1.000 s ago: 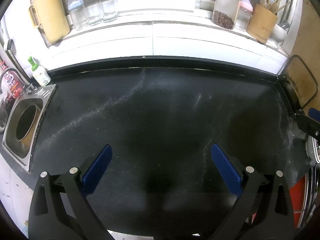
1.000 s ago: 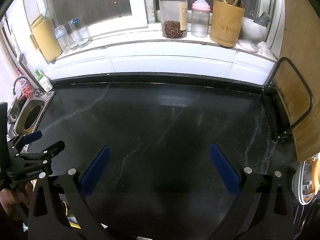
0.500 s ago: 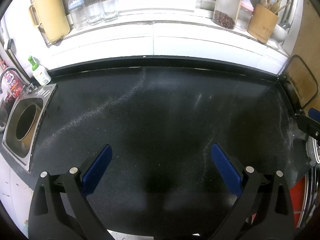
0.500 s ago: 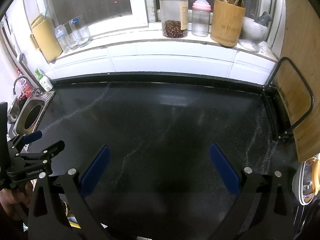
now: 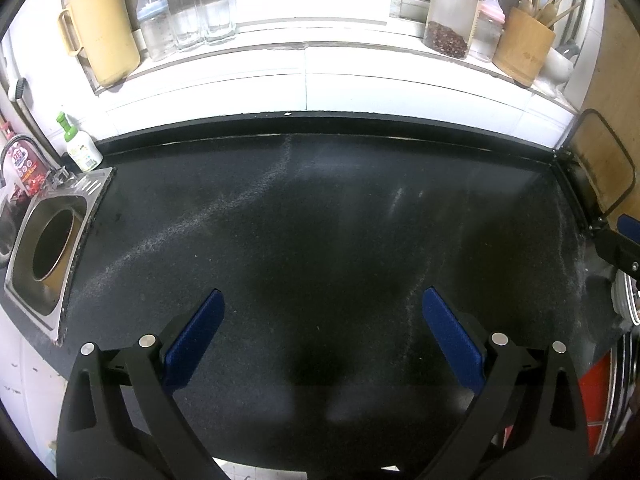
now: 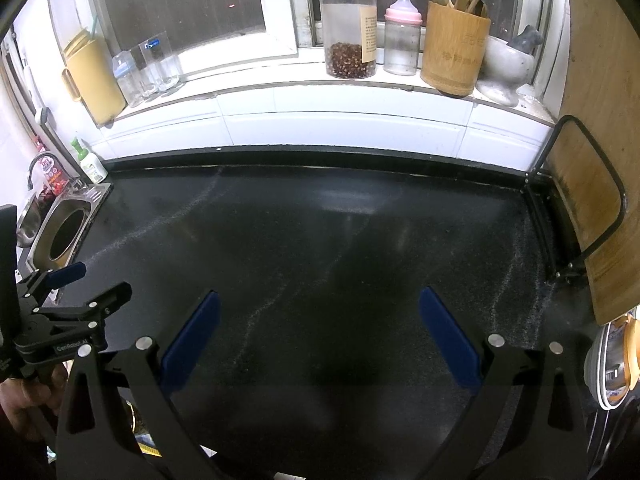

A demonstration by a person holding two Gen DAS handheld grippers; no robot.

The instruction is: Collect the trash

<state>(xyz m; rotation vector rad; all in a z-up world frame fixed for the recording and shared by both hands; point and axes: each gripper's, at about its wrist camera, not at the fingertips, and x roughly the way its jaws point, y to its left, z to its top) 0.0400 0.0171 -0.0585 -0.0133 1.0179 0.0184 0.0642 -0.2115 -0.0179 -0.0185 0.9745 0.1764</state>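
Nothing is found to have moved since the earlier frames: both views match them, apart from a very slight drift of the window sill in the left wrist view. Left gripper (image 5: pixel 322 300) is held above the black countertop (image 5: pixel 320 220) with its blue pads (image 5: pixel 192 336) set wide apart and nothing between them. Right gripper (image 6: pixel 320 300) is likewise held over the same countertop (image 6: pixel 320 240), its pads (image 6: pixel 448 336) spread wide and nothing gripped. In the right wrist view the left gripper (image 6: pixel 88 286) is seen at the left edge, jaws apart, held in a hand (image 6: pixel 24 404).

No trash is seen on the open countertop in either view; only faint pale streaks are noted across the surface. A round opening (image 5: pixel 52 244) set in a metal plate is recorded at the counter's left end, beside a green-capped bottle (image 5: pixel 82 148). On the window sill are recorded a yellow jug (image 5: pixel 102 28), clear glasses (image 5: pixel 200 8), a jar of dark red contents (image 6: pixel 350 30), a pink-capped baby bottle (image 6: pixel 402 38) and a bamboo utensil holder (image 6: pixel 454 48). A wooden board (image 6: pixel 596 140) is seen standing in a black wire rack at the right end.
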